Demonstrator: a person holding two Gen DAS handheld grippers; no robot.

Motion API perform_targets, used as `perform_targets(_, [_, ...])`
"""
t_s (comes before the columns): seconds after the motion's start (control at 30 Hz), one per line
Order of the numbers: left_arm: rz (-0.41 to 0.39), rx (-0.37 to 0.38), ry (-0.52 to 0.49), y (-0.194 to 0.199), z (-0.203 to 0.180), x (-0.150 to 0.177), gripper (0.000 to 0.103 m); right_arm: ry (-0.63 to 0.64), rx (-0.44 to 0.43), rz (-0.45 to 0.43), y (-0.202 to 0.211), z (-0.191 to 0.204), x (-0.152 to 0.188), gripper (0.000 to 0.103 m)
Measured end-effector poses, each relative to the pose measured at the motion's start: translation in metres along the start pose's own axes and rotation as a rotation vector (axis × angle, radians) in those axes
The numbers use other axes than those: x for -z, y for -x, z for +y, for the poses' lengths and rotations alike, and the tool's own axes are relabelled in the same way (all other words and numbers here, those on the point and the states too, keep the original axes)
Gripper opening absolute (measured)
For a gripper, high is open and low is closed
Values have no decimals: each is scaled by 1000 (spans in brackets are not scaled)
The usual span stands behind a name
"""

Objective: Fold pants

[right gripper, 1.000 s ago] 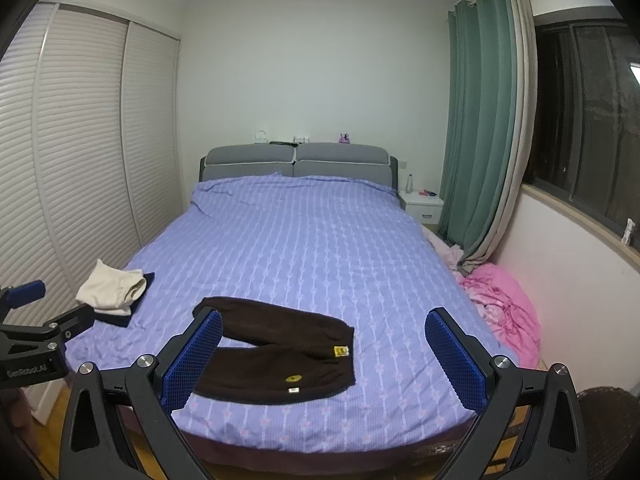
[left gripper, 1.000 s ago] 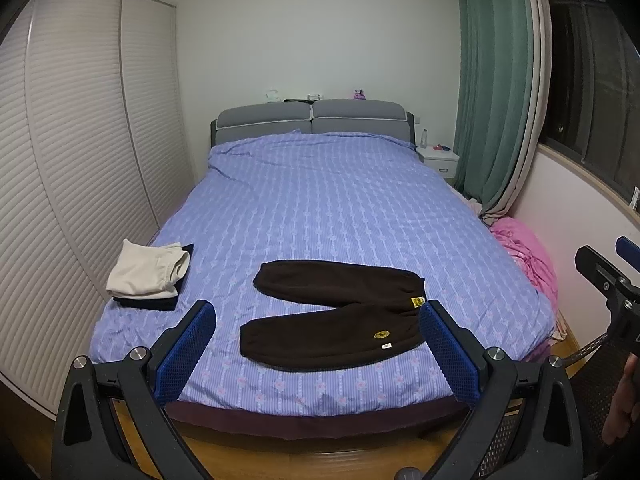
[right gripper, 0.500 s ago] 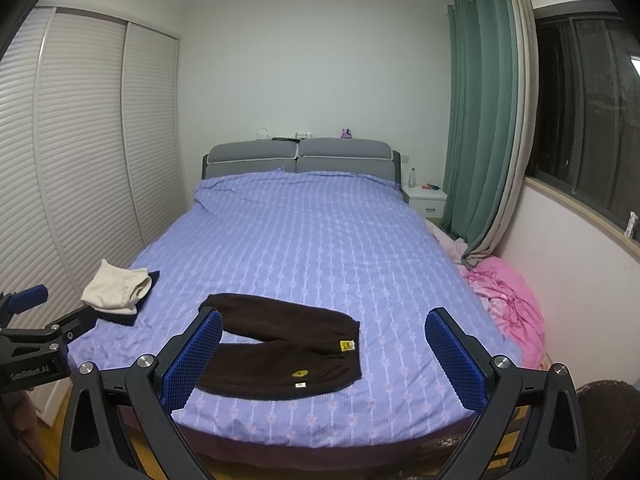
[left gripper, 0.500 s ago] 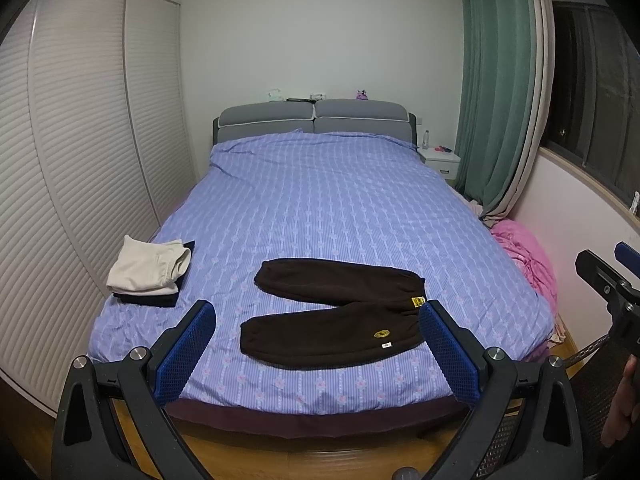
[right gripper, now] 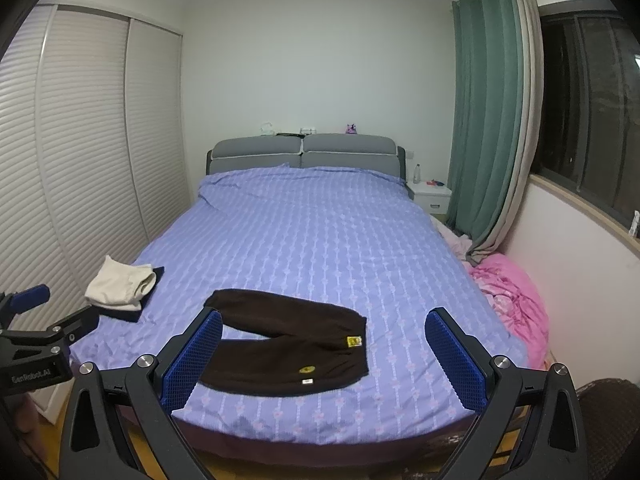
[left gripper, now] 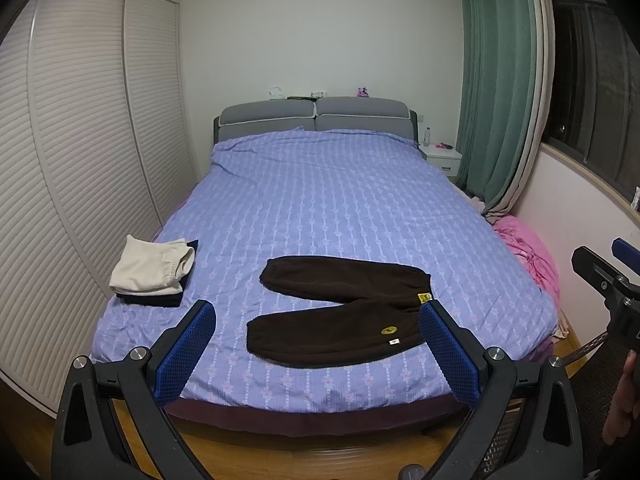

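Dark brown pants lie flat near the foot of the purple bed, legs spread in a V toward the left, waistband with yellow tags toward the right. My left gripper hangs open in front of the bed's foot edge, apart from the pants, nothing between its blue pads. My right gripper is open too, held back from the bed and empty. Each gripper shows at the other view's edge.
A cream garment on a dark folded one sits at the bed's left edge. Slatted wardrobe doors line the left. A pink heap, green curtain and nightstand stand right. A wicker basket is near right.
Both views have drawn back and tilted up a little, so the bed and pants sit slightly lower and farther. The pants have not moved and both grippers stay open.
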State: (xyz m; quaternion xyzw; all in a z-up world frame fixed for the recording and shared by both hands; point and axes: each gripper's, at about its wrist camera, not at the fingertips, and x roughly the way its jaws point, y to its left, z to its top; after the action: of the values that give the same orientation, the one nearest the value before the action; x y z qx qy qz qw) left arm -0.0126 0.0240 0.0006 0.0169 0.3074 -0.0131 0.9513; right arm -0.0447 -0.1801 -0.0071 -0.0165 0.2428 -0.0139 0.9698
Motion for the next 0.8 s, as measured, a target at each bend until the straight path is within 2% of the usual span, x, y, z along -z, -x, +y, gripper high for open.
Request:
perform_targets(0.37, [-2, 13, 4, -19, 27, -9, 103, 0, 21, 15, -14, 24, -1, 102])
perform_targets(0.6, [-6, -4, -6, -41, 22, -27, 103, 4, 18, 28, -33, 23, -9, 102])
perform_targets(0.8, [8, -29, -13, -74, 10, -45, 103, 4, -2, 49, -69, 9, -19, 102])
